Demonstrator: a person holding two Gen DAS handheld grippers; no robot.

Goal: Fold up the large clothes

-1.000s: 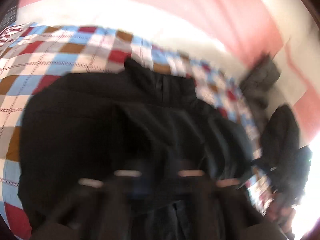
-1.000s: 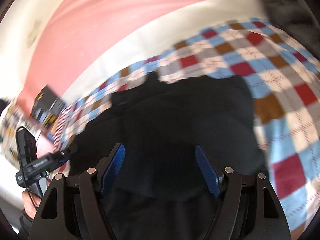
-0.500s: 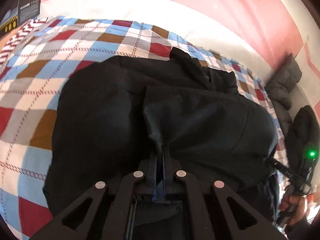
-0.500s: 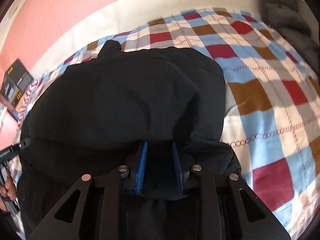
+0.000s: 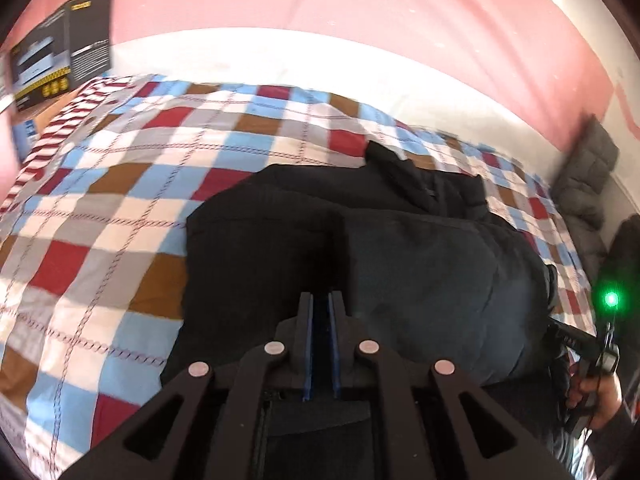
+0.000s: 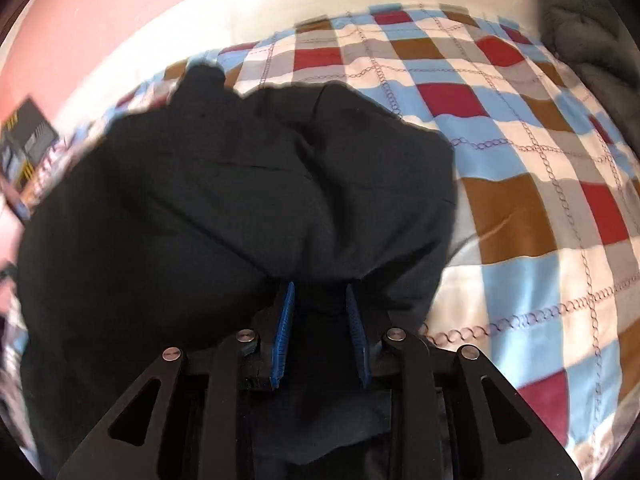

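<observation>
A large black jacket [image 5: 420,280] lies spread on a checked bedspread [image 5: 120,200], its near part folded over itself. My left gripper [image 5: 320,296] sits at the near edge of that fold; its jaws are opening a little, and a thin layer of dark cloth is still between the nearly closed blue pads. In the right wrist view the jacket [image 6: 200,200] bulges up in front of my right gripper [image 6: 320,286], which is shut on a bunched wad of its hem. A hand [image 5: 596,392] with the other gripper's handle shows at the right.
The checked bedspread [image 6: 520,160] stretches bare to the right of the jacket. A dark printed box [image 5: 60,52] stands at the far left by the pink wall. A grey quilted garment [image 5: 588,176] lies at the far right edge of the bed.
My right gripper came down and shut on the jacket's hem. My left gripper carried its fold sideways, and the cloth that was tented up to its pads now lies flatter.
</observation>
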